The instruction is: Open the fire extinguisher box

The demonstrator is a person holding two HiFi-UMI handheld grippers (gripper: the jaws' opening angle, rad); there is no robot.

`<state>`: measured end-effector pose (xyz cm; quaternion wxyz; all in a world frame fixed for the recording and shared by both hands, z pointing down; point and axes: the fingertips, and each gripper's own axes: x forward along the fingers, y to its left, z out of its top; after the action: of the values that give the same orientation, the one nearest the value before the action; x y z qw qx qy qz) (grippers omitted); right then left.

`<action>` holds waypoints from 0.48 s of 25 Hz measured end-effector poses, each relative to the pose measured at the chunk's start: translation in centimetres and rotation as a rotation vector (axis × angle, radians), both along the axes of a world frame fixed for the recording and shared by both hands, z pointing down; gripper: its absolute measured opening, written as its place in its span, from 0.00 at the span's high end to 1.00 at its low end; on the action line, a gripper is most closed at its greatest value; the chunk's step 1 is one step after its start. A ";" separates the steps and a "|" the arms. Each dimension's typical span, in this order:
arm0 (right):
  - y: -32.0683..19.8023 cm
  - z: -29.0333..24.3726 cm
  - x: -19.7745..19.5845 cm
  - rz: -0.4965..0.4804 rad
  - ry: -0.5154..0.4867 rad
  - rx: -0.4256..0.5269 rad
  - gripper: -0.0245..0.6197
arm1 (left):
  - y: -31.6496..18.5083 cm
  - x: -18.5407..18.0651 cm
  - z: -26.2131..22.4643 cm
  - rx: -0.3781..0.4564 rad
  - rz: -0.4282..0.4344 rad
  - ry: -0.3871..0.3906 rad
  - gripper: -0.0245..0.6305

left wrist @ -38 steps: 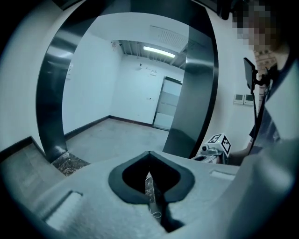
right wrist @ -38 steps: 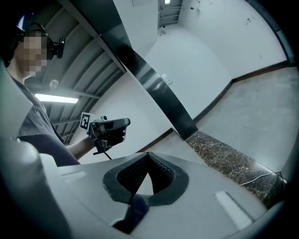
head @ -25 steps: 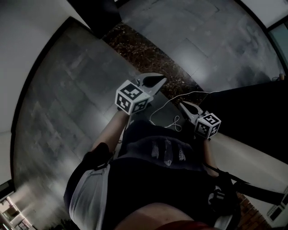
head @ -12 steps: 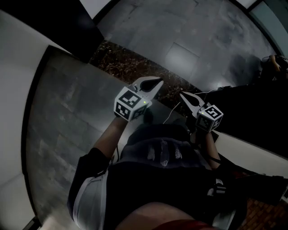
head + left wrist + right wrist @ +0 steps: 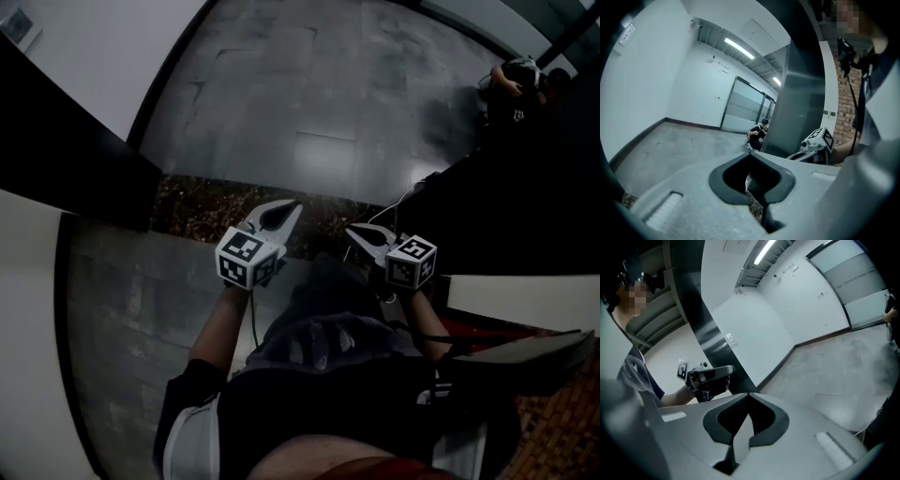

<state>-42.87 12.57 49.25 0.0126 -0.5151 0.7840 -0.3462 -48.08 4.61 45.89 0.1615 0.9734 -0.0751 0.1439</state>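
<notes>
No fire extinguisher box can be made out in any view. In the head view my left gripper (image 5: 289, 208) and my right gripper (image 5: 351, 232) are held out side by side in front of the person's body, over a grey tiled floor (image 5: 319, 112). Both are shut with nothing between the jaws. The left gripper view looks along its closed jaws (image 5: 750, 154) towards an open hall, with the right gripper (image 5: 816, 142) showing at its right. In the right gripper view the closed jaws (image 5: 749, 394) point at a white wall, and the left gripper (image 5: 710, 376) is seen at the left.
A dark pillar (image 5: 797, 93) stands just ahead to the right, with a brick wall (image 5: 843, 112) beyond it. A person crouches far off by the glass doors (image 5: 758, 135). A dark speckled floor strip (image 5: 206, 206) runs under the grippers. A thin white cable (image 5: 412, 187) lies on the floor.
The whole view has swung round: the speckled strip and the dark wall have shifted, and a crouching person has come into sight at top right. Both grippers stay shut and side by side.
</notes>
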 end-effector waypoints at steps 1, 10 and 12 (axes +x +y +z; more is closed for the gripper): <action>-0.6 -0.1 1.0 0.024 -0.015 0.005 0.96 | -0.3 1.2 0.2 0.005 0.026 -0.009 0.96; -5.8 2.3 14.0 0.109 -0.030 0.022 0.96 | -6.3 13.1 1.3 0.029 0.173 -0.102 0.96; -6.8 2.6 16.6 0.073 0.024 0.034 0.96 | -7.7 16.0 0.4 0.076 0.224 -0.115 0.96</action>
<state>-26.26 5.75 51.84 0.0246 -0.5471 0.7706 -0.3260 -32.08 -3.07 46.28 0.1027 0.9712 0.0196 0.2139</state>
